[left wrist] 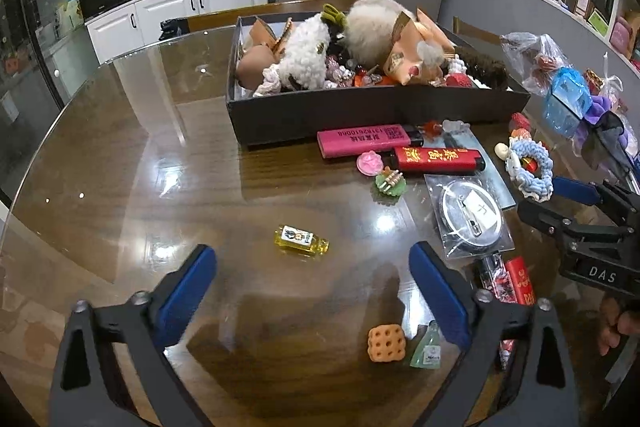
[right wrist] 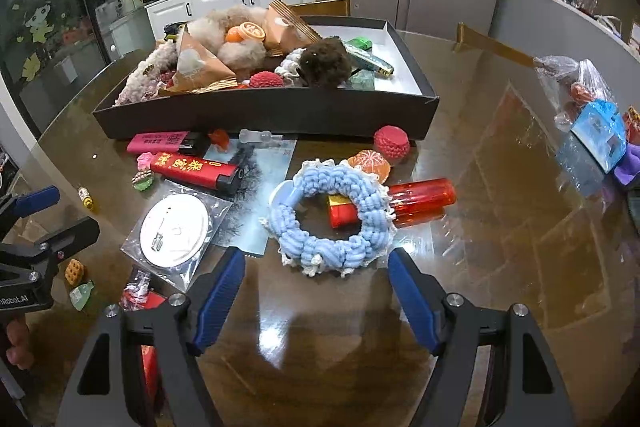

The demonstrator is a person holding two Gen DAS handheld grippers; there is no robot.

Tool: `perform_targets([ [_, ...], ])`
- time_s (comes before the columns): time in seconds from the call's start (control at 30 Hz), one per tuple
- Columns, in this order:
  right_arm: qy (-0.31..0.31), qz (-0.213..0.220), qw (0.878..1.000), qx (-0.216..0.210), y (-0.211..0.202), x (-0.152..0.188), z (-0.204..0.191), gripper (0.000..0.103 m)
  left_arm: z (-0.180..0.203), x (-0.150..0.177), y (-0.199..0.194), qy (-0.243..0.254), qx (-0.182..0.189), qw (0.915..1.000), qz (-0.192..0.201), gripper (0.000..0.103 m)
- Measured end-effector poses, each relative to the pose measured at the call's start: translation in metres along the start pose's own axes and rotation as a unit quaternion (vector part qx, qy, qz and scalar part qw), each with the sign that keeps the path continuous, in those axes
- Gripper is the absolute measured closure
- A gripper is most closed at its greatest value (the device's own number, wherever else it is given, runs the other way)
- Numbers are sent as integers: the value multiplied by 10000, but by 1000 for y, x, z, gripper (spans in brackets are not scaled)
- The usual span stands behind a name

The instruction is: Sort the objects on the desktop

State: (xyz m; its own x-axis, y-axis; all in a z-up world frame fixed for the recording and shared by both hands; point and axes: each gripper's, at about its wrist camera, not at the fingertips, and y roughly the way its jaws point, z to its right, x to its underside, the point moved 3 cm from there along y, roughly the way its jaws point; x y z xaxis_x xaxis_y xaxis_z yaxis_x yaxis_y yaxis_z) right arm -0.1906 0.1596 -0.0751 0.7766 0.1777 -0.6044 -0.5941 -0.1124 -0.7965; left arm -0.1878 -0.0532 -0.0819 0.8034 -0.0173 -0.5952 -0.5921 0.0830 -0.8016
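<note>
My left gripper point(left wrist: 312, 259) is open and empty, just short of a tiny yellow bottle point(left wrist: 301, 240) lying on the glass table. An orange waffle charm point(left wrist: 386, 343) and a green mini bottle point(left wrist: 427, 350) lie by its right finger. My right gripper point(right wrist: 316, 267) is open and empty, its fingers either side of the near edge of a blue crocheted scrunchie point(right wrist: 332, 217). The scrunchie lies over a clear red lighter point(right wrist: 420, 199). A black box point(left wrist: 360, 107) full of plush and trinkets stands behind, also in the right wrist view point(right wrist: 280, 111).
In front of the box lie a pink lighter point(left wrist: 364, 141), a red lighter point(left wrist: 436, 159), a bagged round badge point(left wrist: 472, 219) and small charms. Plastic bags and a blue box point(right wrist: 600, 131) sit at the right. A red crocheted ball point(right wrist: 392, 141) lies by the box.
</note>
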Motion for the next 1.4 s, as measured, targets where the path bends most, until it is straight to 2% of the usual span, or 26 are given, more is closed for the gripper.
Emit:
perform_targets([
  [0.03,-42,38,10000,24,0,1,0,27,0,0,1,-13,20,10000,-23,13],
  [0.1,-33,38,10000,-5,-1,1,-1,27,0,2,-1,-9,-87,10000,16,27],
  [0.13,-44,40,10000,-2,-1,0,-1,32,1,2,-2,32,-172,9998,21,31],
  [0.17,-21,53,10000,-8,-2,0,-1,47,3,2,-2,98,-215,9997,36,38],
  [0.2,-1,73,10000,18,-4,-1,-1,56,4,3,-3,128,-176,9997,58,47],
  [0.23,41,74,10000,24,-5,-1,1,71,5,3,-4,147,-192,9997,77,52],
  [0.27,83,63,9999,6,-6,-2,2,80,6,3,-5,159,-184,9997,99,63],
  [0.3,120,47,9999,-24,-6,-2,4,83,6,3,-6,174,-194,9996,112,70],
  [0.37,150,20,9999,-68,-6,-3,6,103,6,3,-6,188,-175,9996,122,77],
  [0.5,279,-44,9991,-306,-6,-3,9,103,1,3,-7,117,-184,9997,127,100],
  [0.53,263,-28,9992,-309,-7,-3,8,103,-2,2,-7,91,-181,9997,121,102],
  [0.83,69,114,9988,-481,-17,-4,-5,103,-3,6,-8,88,-30,9999,94,103],
  [1.27,49,217,9980,-594,-23,-4,-1,103,-9,7,-8,-42,-63,9999,123,103],
  [1.37,23,166,9980,-605,-22,-3,-1,103,-9,6,-7,2,-134,9998,140,99],
  [1.4,29,144,9981,-601,-20,-2,-1,103,-9,5,-7,20,-133,9998,145,91],
])
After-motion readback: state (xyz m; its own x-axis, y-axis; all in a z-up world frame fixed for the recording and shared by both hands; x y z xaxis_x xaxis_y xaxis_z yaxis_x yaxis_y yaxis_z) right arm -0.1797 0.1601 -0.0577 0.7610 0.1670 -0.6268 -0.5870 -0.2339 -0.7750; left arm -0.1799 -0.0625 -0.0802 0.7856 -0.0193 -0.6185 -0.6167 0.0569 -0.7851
